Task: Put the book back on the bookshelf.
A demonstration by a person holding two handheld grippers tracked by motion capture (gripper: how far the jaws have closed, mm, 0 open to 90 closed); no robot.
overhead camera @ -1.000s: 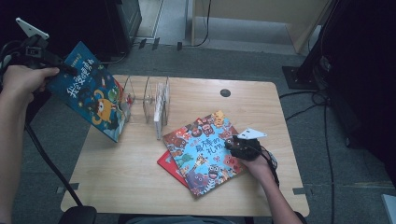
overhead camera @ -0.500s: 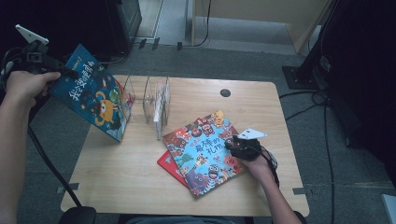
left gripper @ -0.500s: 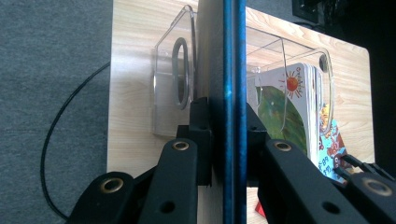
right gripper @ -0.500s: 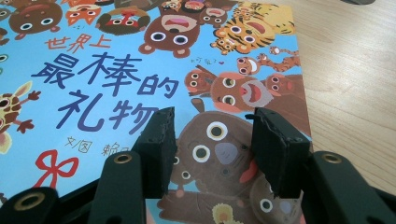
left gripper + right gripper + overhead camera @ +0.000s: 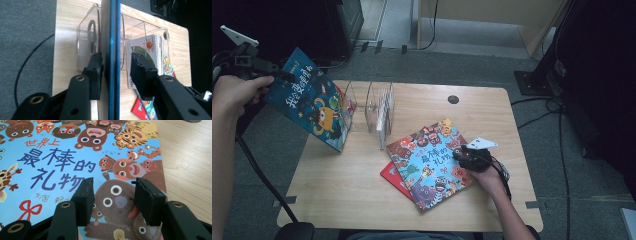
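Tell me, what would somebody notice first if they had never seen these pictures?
Probably the dark blue picture book held tilted in the air over the table's left edge, pinched by the left gripper beside the clear plastic book rack. Next, the bright animal book lying flat near the front of the table on a red book, with the right gripper resting open on it.
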